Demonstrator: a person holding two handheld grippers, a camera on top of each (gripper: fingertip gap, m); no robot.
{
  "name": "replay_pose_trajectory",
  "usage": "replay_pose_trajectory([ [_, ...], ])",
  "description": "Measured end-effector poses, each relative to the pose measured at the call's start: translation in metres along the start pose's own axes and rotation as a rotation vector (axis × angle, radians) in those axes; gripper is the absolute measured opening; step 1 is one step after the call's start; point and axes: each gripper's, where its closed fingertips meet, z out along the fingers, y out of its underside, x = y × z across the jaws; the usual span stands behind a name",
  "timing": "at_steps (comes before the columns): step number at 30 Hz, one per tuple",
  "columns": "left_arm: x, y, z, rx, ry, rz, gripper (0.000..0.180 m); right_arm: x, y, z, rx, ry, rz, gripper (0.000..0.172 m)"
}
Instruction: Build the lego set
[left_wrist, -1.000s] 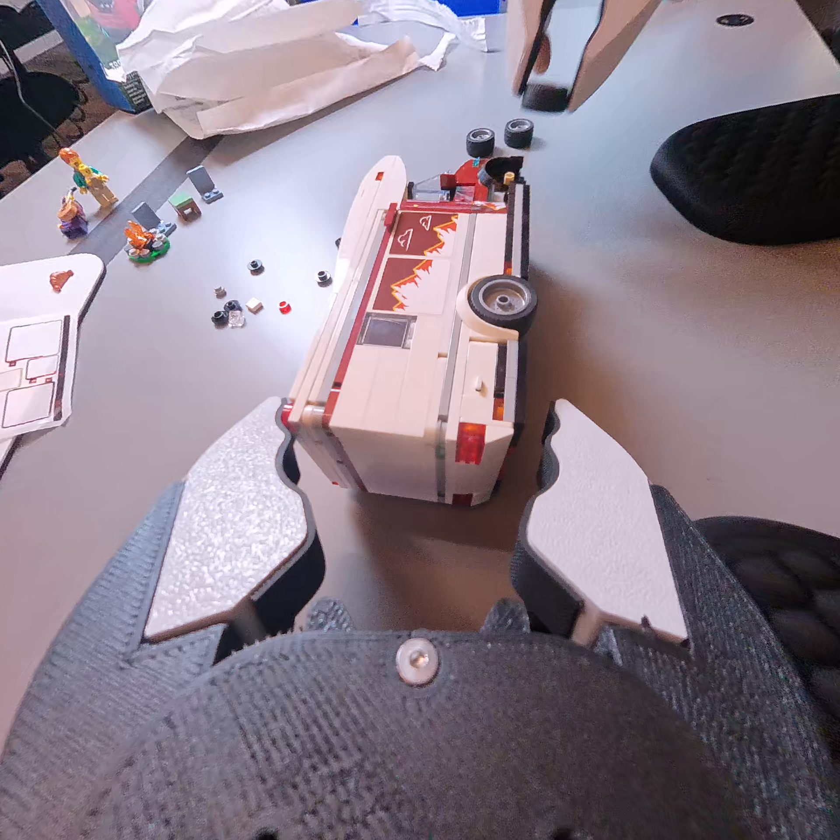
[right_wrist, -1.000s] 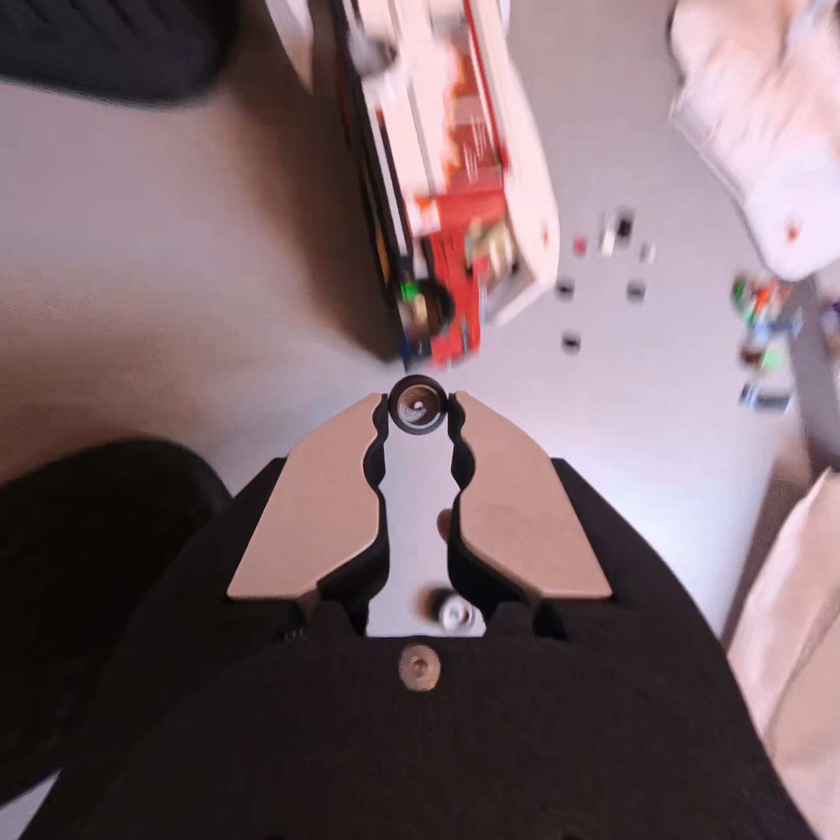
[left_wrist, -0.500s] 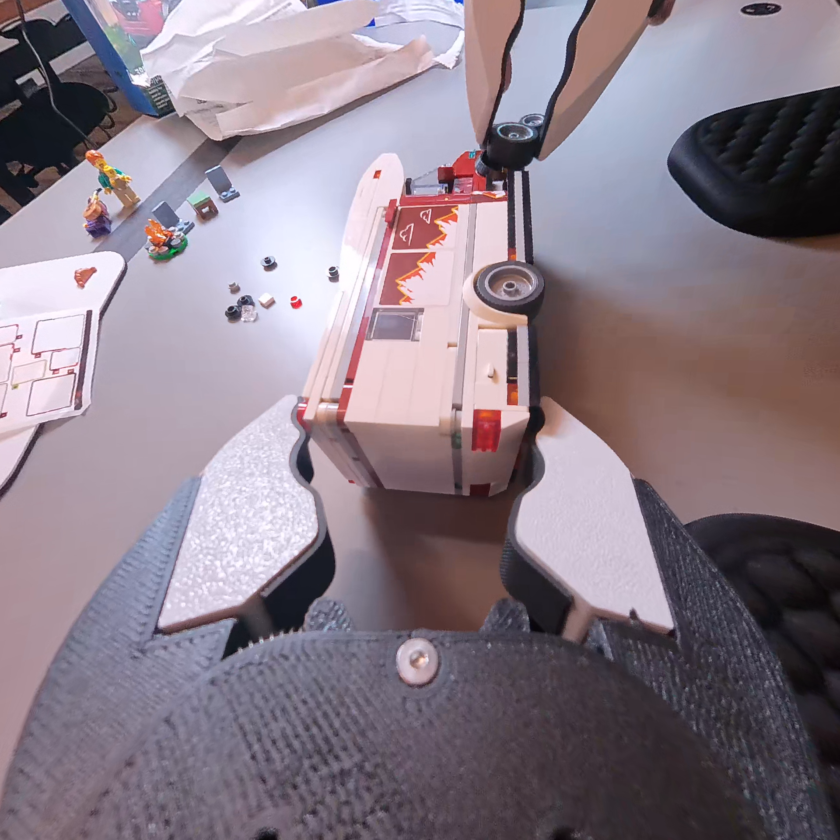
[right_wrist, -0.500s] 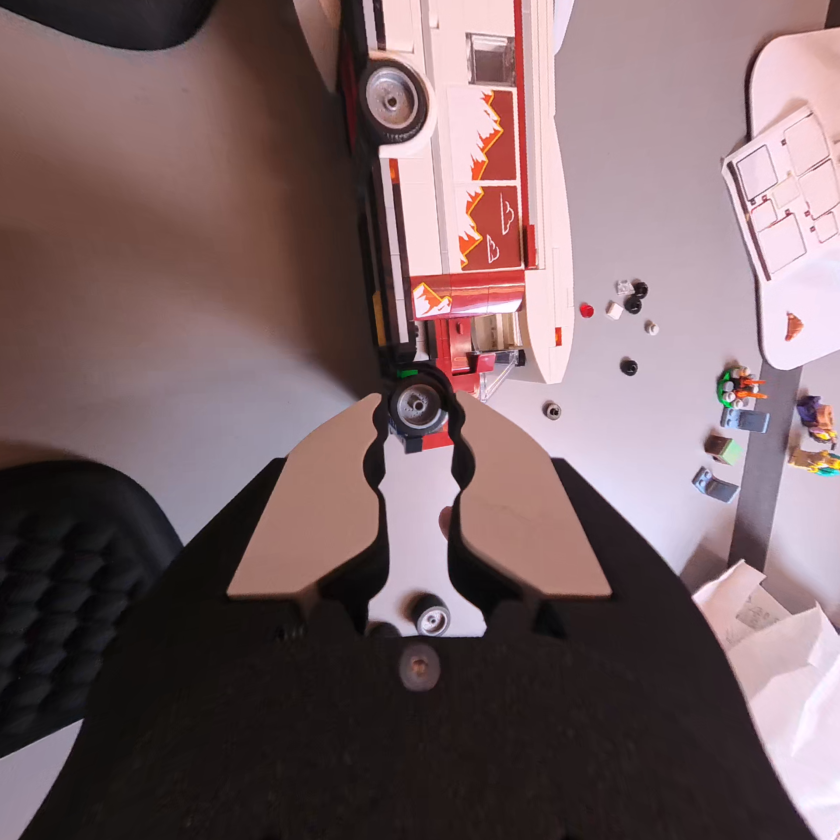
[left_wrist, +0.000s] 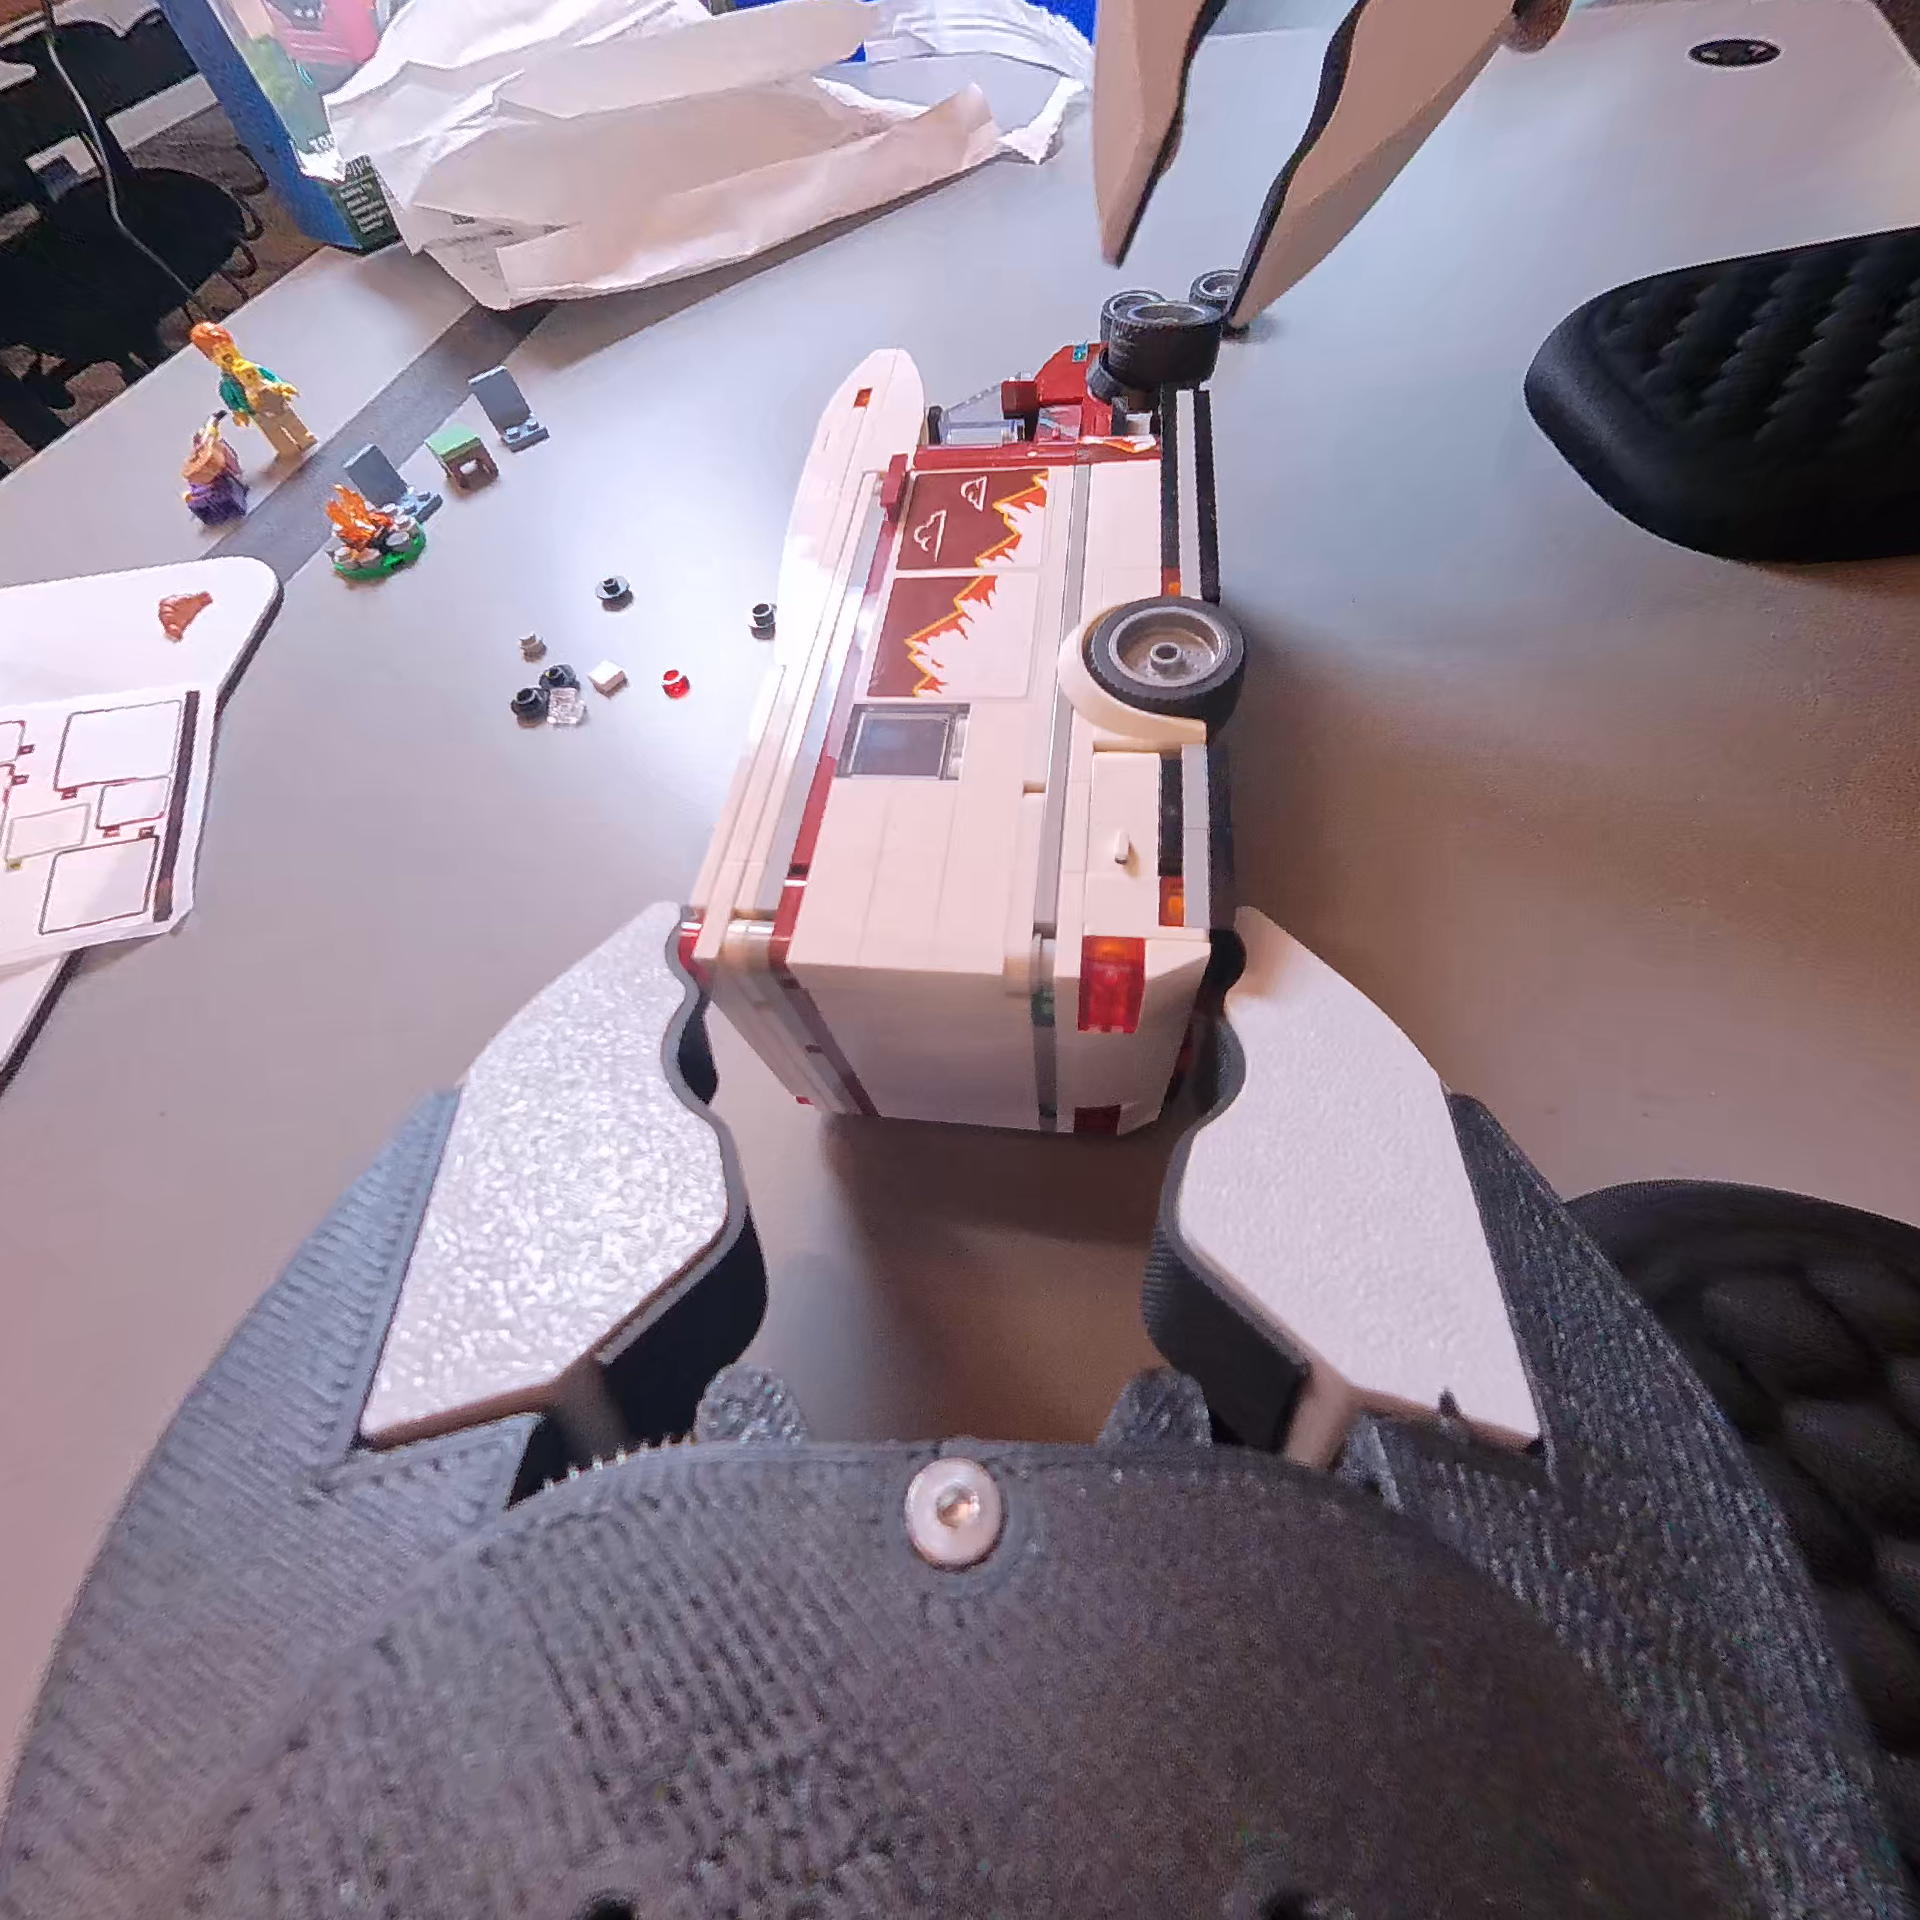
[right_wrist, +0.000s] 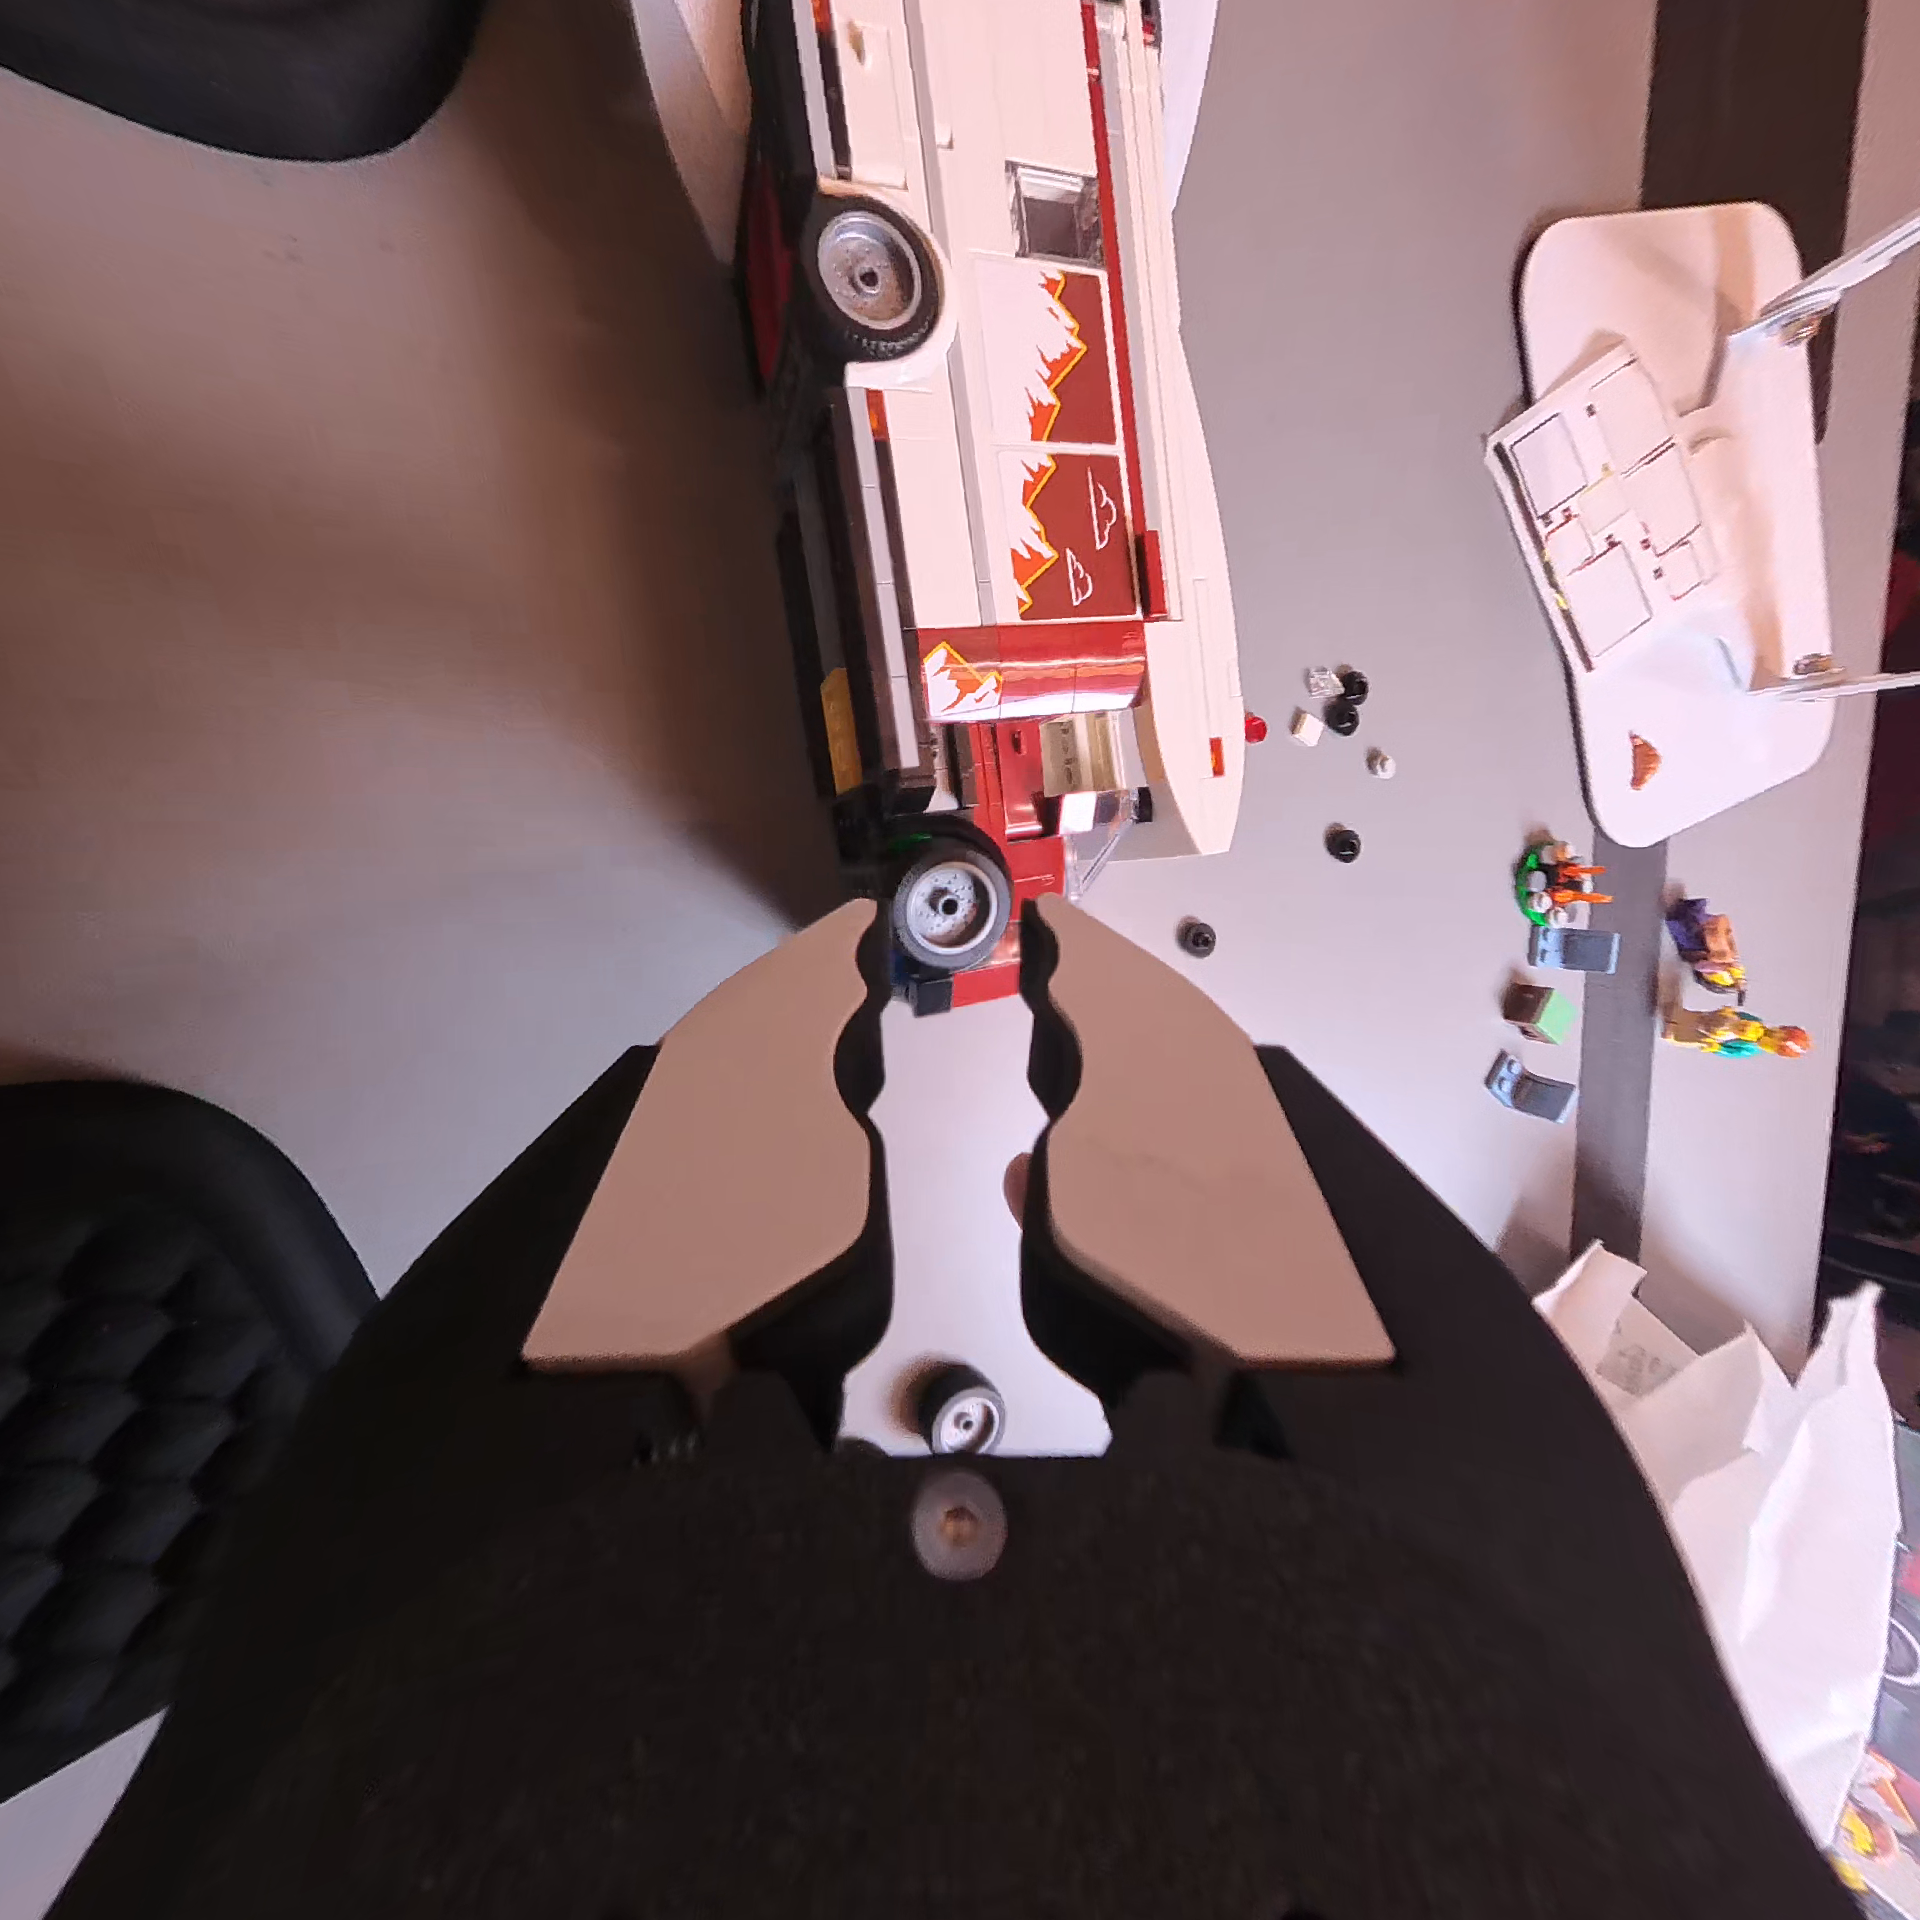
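left gripper (left_wrist: 951, 966) clamped across the rear end of a white and dark-red brick camper van (left_wrist: 935, 831) lying on its side on the grey table (left_wrist: 1507, 831), one fingertip against the roof edge, the other against the underside. van body stretching straight ahead from those fingertips, rear wheel (left_wrist: 1164, 660) mounted and facing up. right gripper (right_wrist: 951, 925) at the van's far front end, fingers apart, a small grey-hubbed wheel (right_wrist: 948, 906) sitting on the van's front between the tips, close to the left one, a clear gap to the right one. a spare wheel (right_wrist: 966, 1408) on the table down between the finger bases. off to the left gripper's left: loose studs (left_wrist: 566, 691), minifigures (left_wrist: 249, 390), a sticker sheet (left_wrist: 94, 810); beyond, crumpled white paper (left_wrist: 675, 135).
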Motion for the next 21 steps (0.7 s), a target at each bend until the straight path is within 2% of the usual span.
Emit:
replay_pose_trajectory([
  [8, 0.0, -0.001, 0.0, 0.005, 0.001, 0.0, 0.092, -0.006, 0.004, 0.008, -0.053, -0.009, -0.032, 0.014],
  [13, 0.002, -0.006, 0.0, 0.018, -0.003, 0.008, 0.092, -0.008, 0.008, 0.011, -0.134, 0.043, -0.166, 0.014],
  [17, 0.002, -0.005, 0.0, 0.011, 0.001, 0.01, 0.092, -0.011, 0.015, 0.016, -0.164, 0.049, -0.169, 0.014],
  [21, 0.002, -0.005, 0.0, 0.013, 0.002, 0.01, 0.092, -0.011, 0.012, 0.017, -0.113, 0.071, -0.151, 0.014],
])
